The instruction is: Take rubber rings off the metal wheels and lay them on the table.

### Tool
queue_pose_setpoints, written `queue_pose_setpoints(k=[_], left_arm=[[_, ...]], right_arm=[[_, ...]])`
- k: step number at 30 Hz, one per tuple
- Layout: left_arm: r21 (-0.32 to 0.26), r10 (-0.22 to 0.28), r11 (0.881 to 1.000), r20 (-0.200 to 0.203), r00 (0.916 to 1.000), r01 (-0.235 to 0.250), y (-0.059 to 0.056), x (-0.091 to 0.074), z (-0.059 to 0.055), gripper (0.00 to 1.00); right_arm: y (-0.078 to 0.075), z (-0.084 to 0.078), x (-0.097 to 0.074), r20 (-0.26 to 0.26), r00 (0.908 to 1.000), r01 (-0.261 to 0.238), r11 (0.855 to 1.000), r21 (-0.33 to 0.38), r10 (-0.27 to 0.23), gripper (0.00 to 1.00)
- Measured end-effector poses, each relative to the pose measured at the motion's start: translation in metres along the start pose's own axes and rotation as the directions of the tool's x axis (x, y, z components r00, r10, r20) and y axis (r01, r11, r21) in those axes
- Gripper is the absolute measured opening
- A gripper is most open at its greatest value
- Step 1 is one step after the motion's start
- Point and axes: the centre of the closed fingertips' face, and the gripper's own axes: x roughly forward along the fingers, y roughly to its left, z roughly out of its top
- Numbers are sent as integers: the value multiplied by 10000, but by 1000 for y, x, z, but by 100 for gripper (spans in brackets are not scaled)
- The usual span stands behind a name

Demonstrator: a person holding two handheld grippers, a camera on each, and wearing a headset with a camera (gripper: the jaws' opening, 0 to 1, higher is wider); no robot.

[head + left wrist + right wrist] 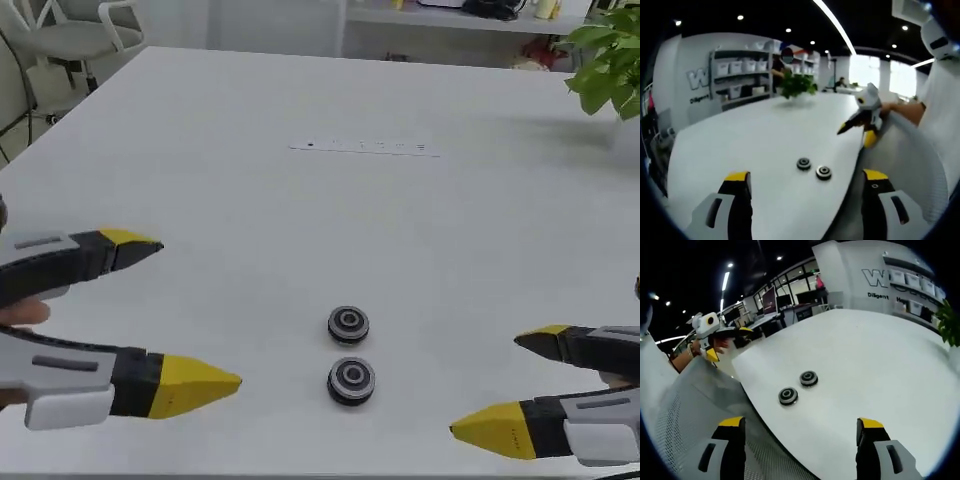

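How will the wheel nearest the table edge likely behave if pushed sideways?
Lying flat, the near wheel would probably slide, not roll. Its dark rubber ring may drag on the smooth table. Being metal, it's likely heavy for its size.

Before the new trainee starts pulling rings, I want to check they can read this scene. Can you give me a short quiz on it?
1. True or false: the left tongs and the right tongs are both open.
2. How many wheels lie on the table?
3. Where do the wheels lie? A) between the two tongs, B) at the table's far edge, C) gripped in the left tongs.

Key: 1. true. 2. two. 3. A.
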Motion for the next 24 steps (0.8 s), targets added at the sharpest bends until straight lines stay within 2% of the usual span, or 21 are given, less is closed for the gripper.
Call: queue_pose_setpoints(k=[4, 6, 10, 13, 17, 24], left_arm=[[229, -116, 9997, 496, 9987, 105, 2, -4, 23, 92], [456, -174, 9988, 513, 9985, 150, 1, -3, 29, 92], [960, -442, 9946, 421, 9981, 400, -1, 4, 38, 92], [1251, -520, 9911, 473, 9975, 457, 1, 14, 49, 92], [1747, -890, 9816, 624, 9941, 769, -2, 28, 64, 90], [1753, -1437, 9758, 622, 9877, 1310, -4, 55, 72, 90]], right_arm=[[5, 6, -3, 14, 10000, -74, 9996, -264, 74, 92], [6, 11, -6, 65, 9999, -97, 9994, -342, 99, 91], [8, 32, -10, 560, 9984, -85, 9984, -559, 116, 89], [12, 52, -12, 896, 9953, -290, 9970, -720, 354, 86], [15, 74, -11, 1052, 9936, -275, 9912, -1298, 414, 84], [20, 100, 5, 1073, 9916, -504, 9807, -1888, 716, 78]])
